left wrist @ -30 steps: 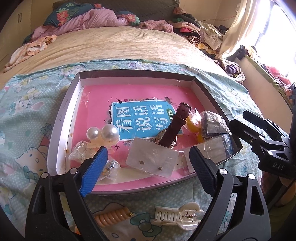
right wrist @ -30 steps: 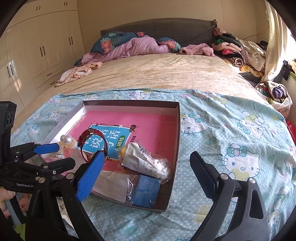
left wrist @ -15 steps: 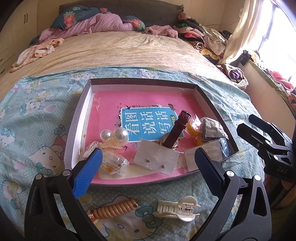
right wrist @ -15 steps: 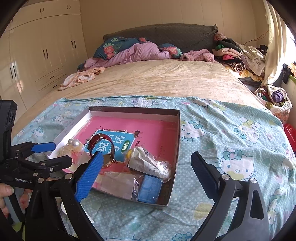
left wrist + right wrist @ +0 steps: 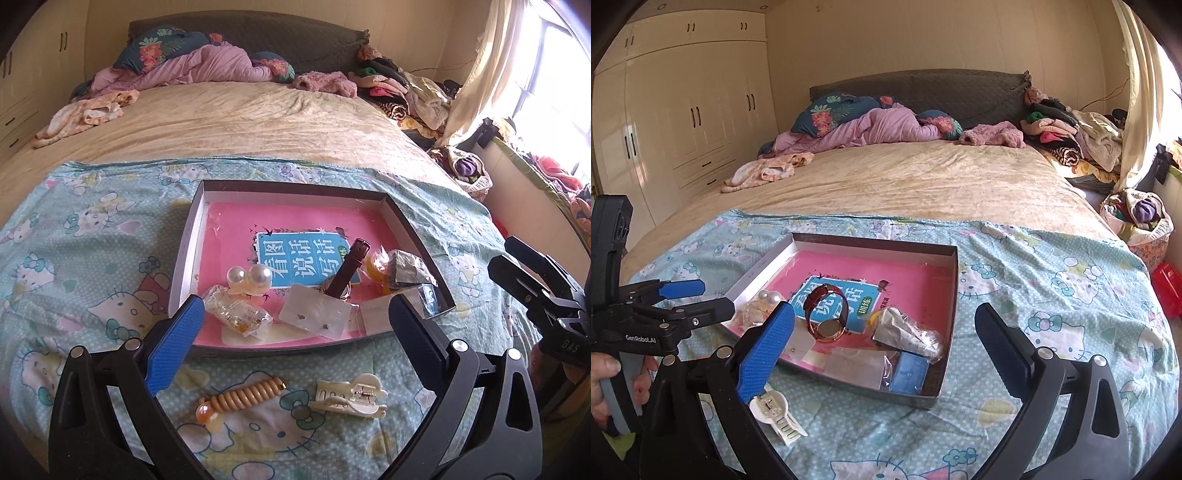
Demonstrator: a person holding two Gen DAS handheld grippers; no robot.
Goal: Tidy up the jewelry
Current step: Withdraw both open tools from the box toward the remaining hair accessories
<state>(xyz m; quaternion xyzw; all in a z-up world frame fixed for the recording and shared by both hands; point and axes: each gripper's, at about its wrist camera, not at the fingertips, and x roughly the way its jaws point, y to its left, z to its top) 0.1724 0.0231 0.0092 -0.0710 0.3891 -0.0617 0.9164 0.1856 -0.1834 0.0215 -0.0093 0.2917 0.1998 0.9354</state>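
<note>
On the bed's patterned sheet (image 5: pixel 92 258) sat a tray (image 5: pixel 186 258) holding a watch (image 5: pixel 345 275); left gripper (image 5: pixel 295 328) and right gripper (image 5: pixel 884 332) both hovered spread apart, empty.

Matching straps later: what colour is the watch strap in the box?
Dark reddish-brown leather watch strap, gold-toned case; clearest in the right wrist view.

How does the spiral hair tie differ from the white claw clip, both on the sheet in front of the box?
The spiral hair tie is tan, coiled and stretched out, with an amber bead at its left end; the white claw clip is cream, rigid and toothed, with a metal spring. The tie lies left, the clip right. Both lie outside the box, on the sheet, between the open left gripper's fingers.
</note>
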